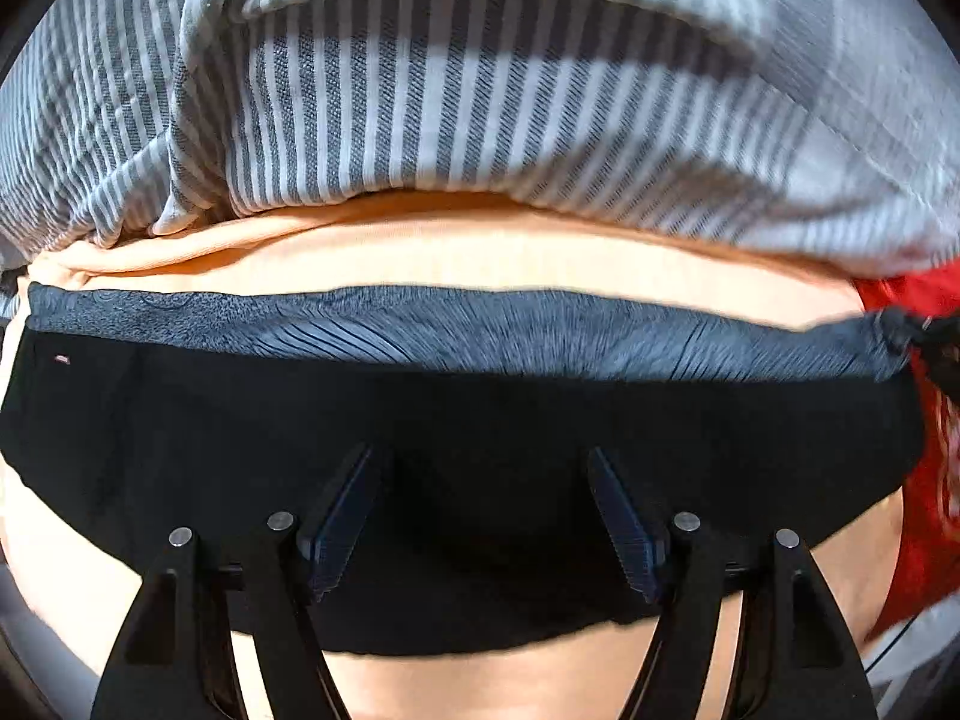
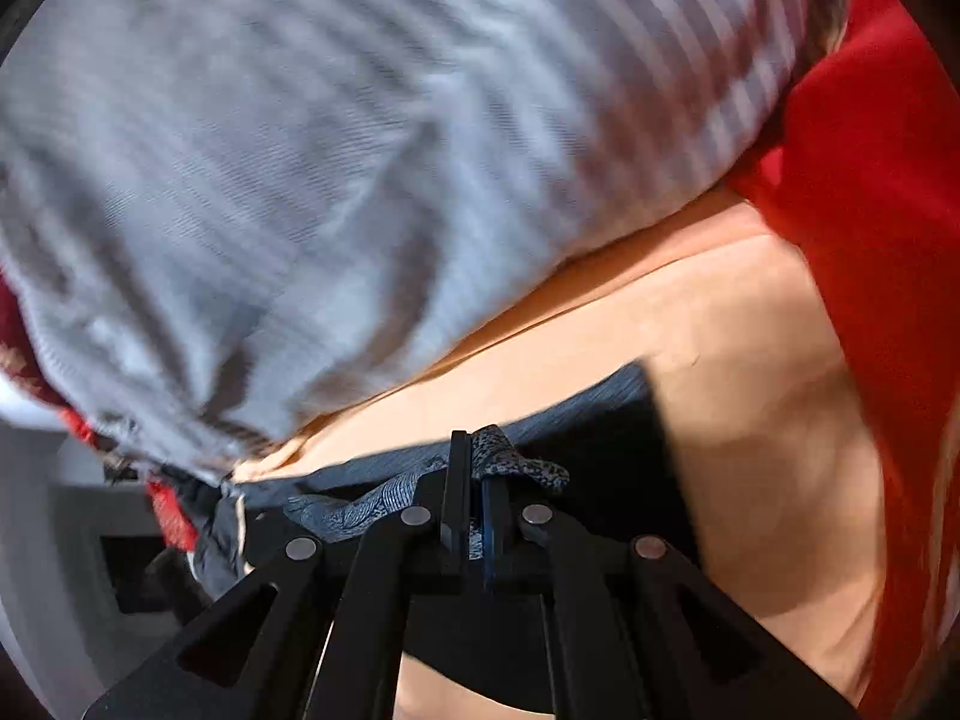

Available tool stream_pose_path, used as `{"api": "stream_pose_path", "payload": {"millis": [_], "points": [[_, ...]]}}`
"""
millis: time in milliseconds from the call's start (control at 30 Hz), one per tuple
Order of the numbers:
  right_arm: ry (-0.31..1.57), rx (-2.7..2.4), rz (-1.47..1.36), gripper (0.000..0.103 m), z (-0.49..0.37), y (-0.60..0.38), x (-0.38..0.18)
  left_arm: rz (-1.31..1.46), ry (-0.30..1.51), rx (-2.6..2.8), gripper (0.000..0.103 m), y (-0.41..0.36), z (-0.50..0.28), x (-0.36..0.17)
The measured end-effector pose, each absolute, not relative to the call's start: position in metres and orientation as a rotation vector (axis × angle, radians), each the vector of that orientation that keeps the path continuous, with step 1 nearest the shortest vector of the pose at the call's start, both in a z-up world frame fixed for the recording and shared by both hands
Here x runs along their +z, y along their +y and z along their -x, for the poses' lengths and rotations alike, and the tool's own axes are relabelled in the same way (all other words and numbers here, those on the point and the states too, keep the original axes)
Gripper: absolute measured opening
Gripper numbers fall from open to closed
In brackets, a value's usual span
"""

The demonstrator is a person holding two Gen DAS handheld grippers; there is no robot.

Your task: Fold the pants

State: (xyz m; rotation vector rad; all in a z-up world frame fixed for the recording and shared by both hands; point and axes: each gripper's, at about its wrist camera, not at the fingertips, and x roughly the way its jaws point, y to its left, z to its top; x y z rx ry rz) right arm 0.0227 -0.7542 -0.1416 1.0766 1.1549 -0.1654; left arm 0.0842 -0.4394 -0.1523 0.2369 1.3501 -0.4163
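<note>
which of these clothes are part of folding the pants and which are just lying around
Part of the job:
- black pants with a blue-grey patterned waistband
- right gripper, jaws shut on the waistband
- left gripper, jaws open over the pants

Just lying about:
- grey striped garment
- red garment
- orange sheet underneath

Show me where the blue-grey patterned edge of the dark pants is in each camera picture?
Left wrist view: the blue-grey patterned band runs across the middle, along the top of the black pants, above the open left gripper.
Right wrist view: the band sits low in the middle, pinched in the shut right gripper.
Shared landmark: the grey striped cloth fills the top of both views, beyond the orange sheet.
</note>
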Motion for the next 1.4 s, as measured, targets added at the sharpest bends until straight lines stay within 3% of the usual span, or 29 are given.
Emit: {"api": "stream_pose_path", "payload": {"millis": [167,333,400,433,467,533,600,667,800,833,933,1133,1267,1400], "points": [[1.297,-0.252,-1.008,0.004,-0.037,-0.759,-0.184,-0.305,1.371,-0.363,0.073,-0.457,-0.086,-0.169],[1.3,-0.249,-0.983,0.005,-0.035,-0.762,-0.176,-0.371,1.377,-0.346,0.073,-0.443,-0.078,-0.174],[1.301,-0.256,-0.935,0.021,-0.034,-0.76,-0.166,-0.406,1.37,-0.346,0.073,-0.45,-0.075,-0.179],[1.294,-0.289,-0.906,0.049,-0.032,-0.761,-0.161,-0.431,1.361,-0.348,0.073,-0.456,-0.074,-0.183],[1.273,-0.322,-0.889,0.065,-0.028,-0.766,-0.155,-0.451,1.353,-0.348,0.073,-0.46,-0.072,-0.185],[1.191,-0.35,-0.921,0.065,-0.016,-0.773,-0.136,-0.475,1.335,-0.339,0.073,-0.466,-0.066,-0.186],[1.164,-0.299,-0.972,0.052,-0.005,-0.77,-0.126,-0.472,1.325,-0.336,0.073,-0.466,-0.065,-0.186],[1.206,-0.27,-0.949,0.024,0.0,-0.759,-0.126,-0.471,1.319,-0.335,0.073,-0.465,-0.062,-0.184],[1.379,-0.294,-0.864,0.015,0.018,-0.728,-0.16,-0.481,1.32,-0.334,0.075,-0.465,-0.06,-0.186],[1.407,-0.315,-0.846,0.001,0.023,-0.722,-0.171,-0.484,1.322,-0.328,0.077,-0.464,-0.061,-0.186],[1.344,-0.342,-0.936,0.0,0.04,-0.727,-0.175,-0.479,1.334,-0.329,0.077,-0.46,-0.063,-0.181],[1.342,-0.305,-0.788,0.004,0.026,-0.7,-0.139,-0.48,1.31,-0.323,0.077,-0.426,-0.066,-0.152],[1.34,-0.247,-0.799,0.015,0.008,-0.657,-0.134,-0.47,1.267,-0.271,0.077,-0.379,-0.09,-0.136],[1.36,-0.169,-0.757,0.019,-0.022,-0.596,-0.146,-0.466,1.259,-0.203,0.077,-0.328,-0.132,-0.142]]}}
